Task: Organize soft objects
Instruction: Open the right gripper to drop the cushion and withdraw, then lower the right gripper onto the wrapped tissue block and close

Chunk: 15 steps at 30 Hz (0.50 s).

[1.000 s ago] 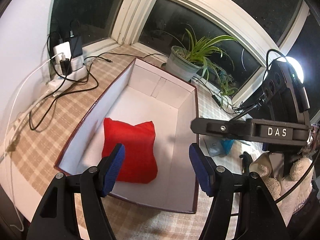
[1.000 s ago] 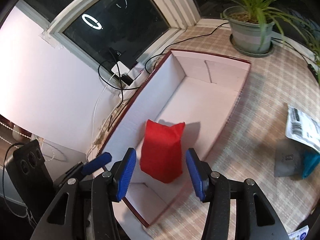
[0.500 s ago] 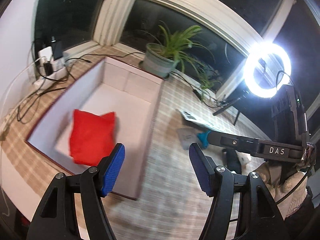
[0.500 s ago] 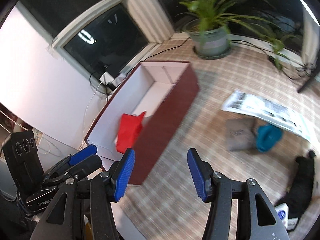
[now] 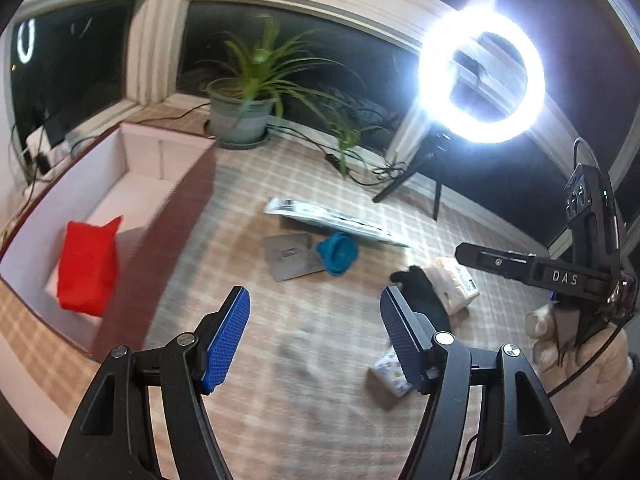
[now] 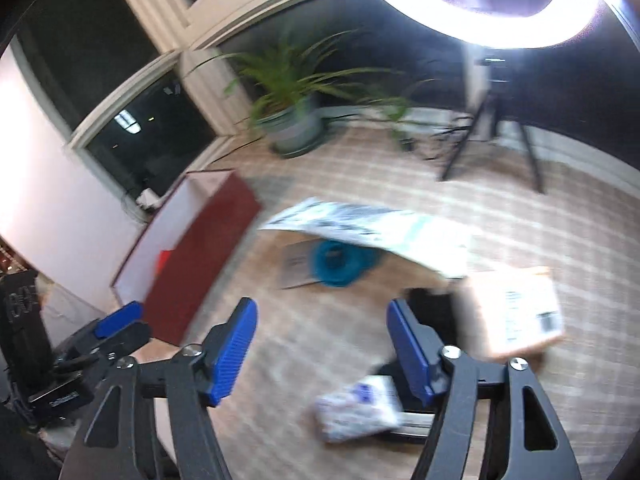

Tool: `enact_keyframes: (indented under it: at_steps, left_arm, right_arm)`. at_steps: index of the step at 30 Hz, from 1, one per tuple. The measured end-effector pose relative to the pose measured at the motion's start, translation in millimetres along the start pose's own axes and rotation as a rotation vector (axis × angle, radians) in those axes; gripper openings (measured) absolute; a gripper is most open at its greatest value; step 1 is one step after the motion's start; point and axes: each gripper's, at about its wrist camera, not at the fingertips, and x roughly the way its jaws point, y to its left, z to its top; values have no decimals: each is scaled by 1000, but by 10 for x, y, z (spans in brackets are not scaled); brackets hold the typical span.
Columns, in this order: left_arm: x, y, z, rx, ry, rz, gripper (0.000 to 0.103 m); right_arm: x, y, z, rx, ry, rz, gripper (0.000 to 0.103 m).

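Both my grippers, left (image 5: pixel 315 334) and right (image 6: pixel 322 348), are opening, empty; motion blur risks mis-grasping the teal cloth (image 5: pixel 338 252).

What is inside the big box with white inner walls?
Inside the box lies one red soft bag. Its near brown wall hides part of the floor.

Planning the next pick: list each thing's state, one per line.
Left tool: jaws opening, nothing between.
Right tool: jaws opening, nothing between.
Open maroon cardboard box: holds the pouch.
Red fabric pouch: inside box.
Teal crumpled cloth: on tablecloth.
White ring lamp: lit.
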Motion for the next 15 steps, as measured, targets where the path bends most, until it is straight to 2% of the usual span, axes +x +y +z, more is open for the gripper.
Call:
enact_keyframes:
  at_steps: [3,6,10,13,15]
  left_arm:
    - [100,-286,-28,30,11,-5,71]
    - [228,-567,-64,55,34,-20,77]
    - [447,-894,-125,88,76,-37,77]
    - [629,-1121,-188,109,114,-55,77]
    - [763,-1261,-220,124,140,-66,77]
  right_arm:
    - [-84,-394,-1,29,9,-52,70]
    - [-106,-802,-7,69,38,-80,70]
    - [-109,-1235,-23,81,65,-120,70]
    - [-95,-1492,-45,88,79,-126,70]
    - [-48,-1665,-39,102,96,-96,70]
